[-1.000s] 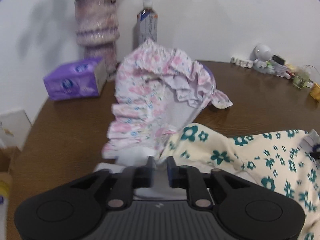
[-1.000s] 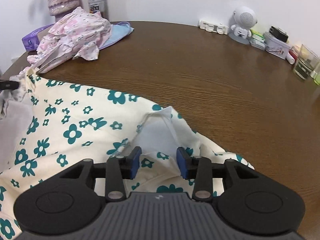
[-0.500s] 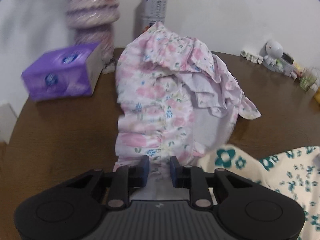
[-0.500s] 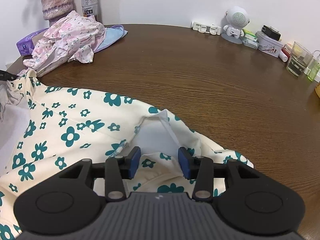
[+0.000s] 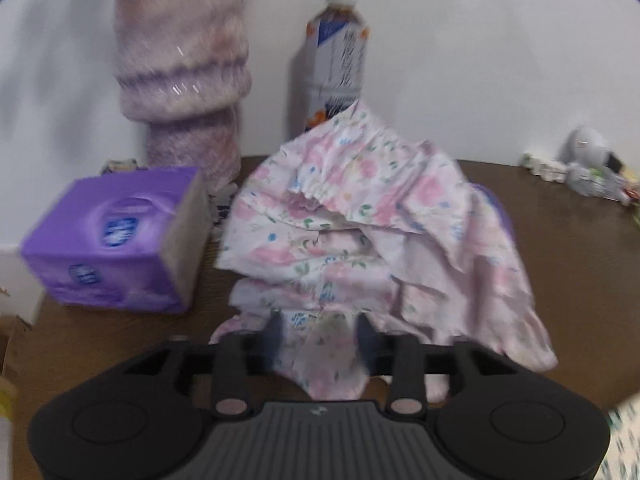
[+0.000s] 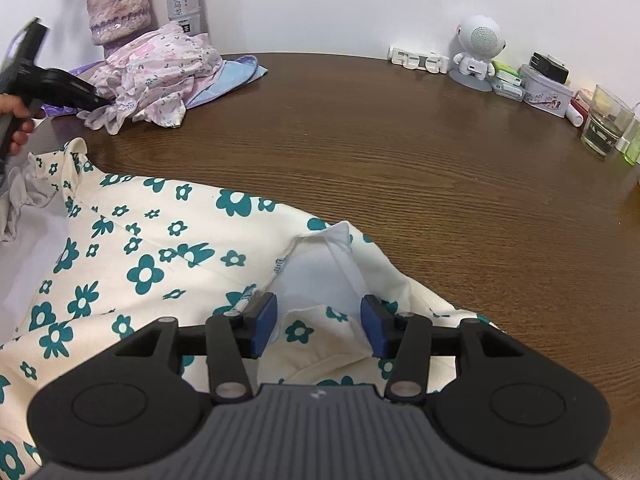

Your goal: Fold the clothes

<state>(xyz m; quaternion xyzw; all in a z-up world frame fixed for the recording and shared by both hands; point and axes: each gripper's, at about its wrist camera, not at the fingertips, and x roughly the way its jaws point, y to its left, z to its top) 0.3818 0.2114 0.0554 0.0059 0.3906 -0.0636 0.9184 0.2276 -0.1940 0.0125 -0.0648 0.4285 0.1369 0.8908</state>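
Two handheld grippers work over clothes on a round brown wooden table. The left gripper noses into the near edge of a crumpled pink floral garment, heaped at the far left of the table; its jaws have just been opening and stand apart, with a fold of the pink cloth lying between them, though blur hides whether the pads press on it. From the right wrist view the same gripper shows at the far left, a hand gripping its handle. The right gripper hovers at the near edge over a cream garment with teal flowers, spread flat across the near left of the table; its blue pads have just been opening and stand spread on either side of the white-lined neckline, not pinching it. A purple tissue box, a fuzzy lilac vase and a drink bottle stand behind the pink heap.
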